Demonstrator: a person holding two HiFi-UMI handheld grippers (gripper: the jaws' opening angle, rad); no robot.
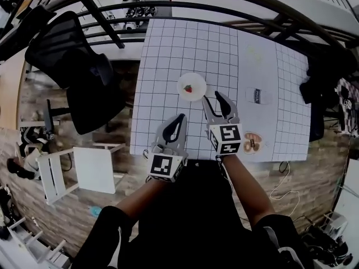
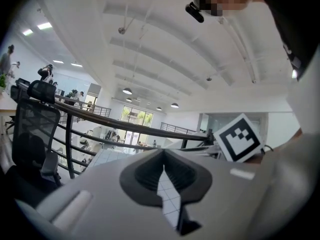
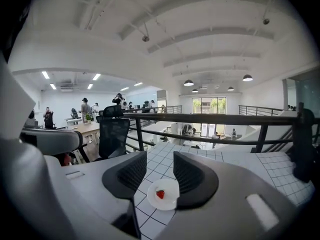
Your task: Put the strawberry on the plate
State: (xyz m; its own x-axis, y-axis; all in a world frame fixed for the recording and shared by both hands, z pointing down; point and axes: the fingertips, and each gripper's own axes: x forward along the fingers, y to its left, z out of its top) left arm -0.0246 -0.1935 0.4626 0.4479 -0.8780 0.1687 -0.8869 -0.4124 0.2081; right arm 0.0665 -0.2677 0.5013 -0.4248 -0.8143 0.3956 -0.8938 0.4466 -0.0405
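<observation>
A red strawberry (image 1: 189, 88) lies on a small white plate (image 1: 191, 80) in the middle of the white gridded table (image 1: 168, 55). My right gripper (image 1: 212, 97) hovers just right of and nearer than the plate, open and holding nothing. In the right gripper view the plate (image 3: 170, 190) and strawberry (image 3: 160, 194) show between and beyond the spread jaws of the right gripper (image 3: 160, 159). My left gripper (image 1: 180, 118) sits nearer the table's front edge, shut and empty. In the left gripper view the left gripper (image 2: 163, 154) has its tips touching.
A clear bottle (image 1: 257, 96) lies right of the plate. A packet of snacks (image 1: 252, 142) rests near the front right edge. A black office chair (image 1: 84, 77) and a white stool (image 1: 78, 170) stand left of the table. A dark railing (image 1: 185, 7) curves behind it.
</observation>
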